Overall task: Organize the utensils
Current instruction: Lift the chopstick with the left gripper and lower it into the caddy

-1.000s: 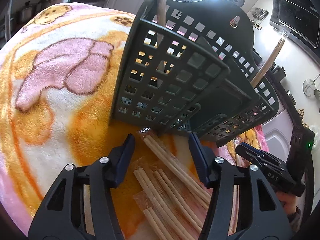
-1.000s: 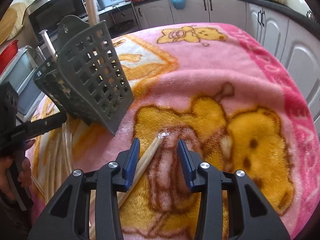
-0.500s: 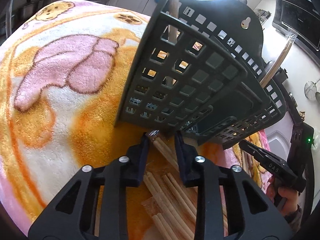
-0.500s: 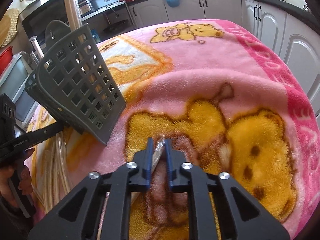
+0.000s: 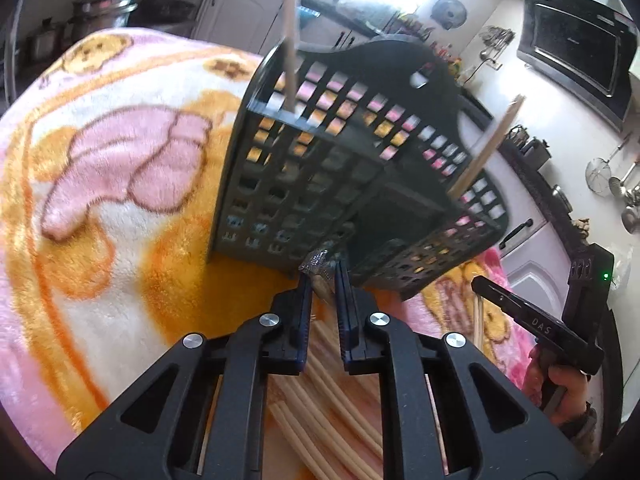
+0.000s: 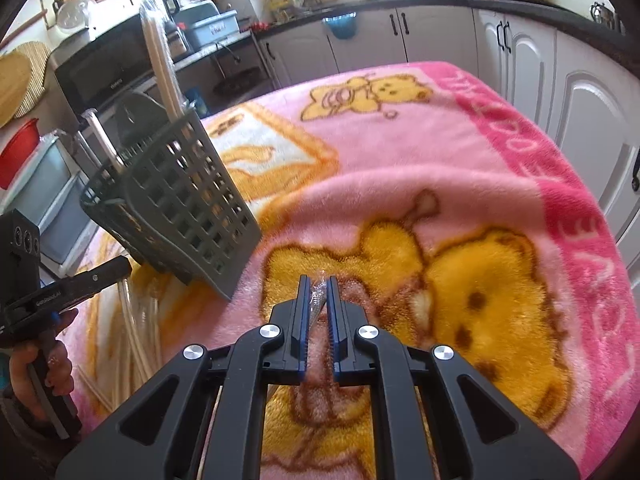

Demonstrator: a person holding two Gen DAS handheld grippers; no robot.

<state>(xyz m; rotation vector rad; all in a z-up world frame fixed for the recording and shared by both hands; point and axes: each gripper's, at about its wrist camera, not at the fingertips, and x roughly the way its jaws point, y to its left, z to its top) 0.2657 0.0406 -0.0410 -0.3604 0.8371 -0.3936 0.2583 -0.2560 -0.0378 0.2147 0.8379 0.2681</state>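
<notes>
We see the left hand-held gripper [image 5: 323, 276] pressed together on the crinkled plastic tip of a wrapped chopstick pair [image 5: 318, 266], which pokes out just past the blue finger pads [image 5: 305, 312]. That tip sits right at the foot of the dark utensil basket [image 5: 320, 184], almost touching its lower corner. Under and behind this gripper lie more loose chopsticks [image 5: 340, 380] on the blanket [image 5: 100, 208] that covers the bench.

We see the right hand-held gripper [image 6: 318, 292] pinching another wrapped chopstick pair [image 6: 318, 294]; its clear wrapper end shows between the fingers, and the rest of the stick runs back beneath the gripper body, where we lose sight of it. This gripper is over the orange bear print of the blanket [image 6: 400, 184], to the right of the basket and apart from it.

In the right wrist view the utensil basket [image 6: 180, 204] stands tilted on the blanket, its grid wall facing us. Wrapped chopsticks [image 6: 162, 68] stand upright in it, rising well above the rim. In the left wrist view one stick [image 5: 290, 36] rises from the near compartment and another [image 5: 488, 148] leans out to the right.

From the right wrist camera we see the other gripper's handle at the left edge with the person's hand [image 6: 36, 364] around it, and a heap of chopsticks [image 6: 136, 332] lying beside it.
</notes>
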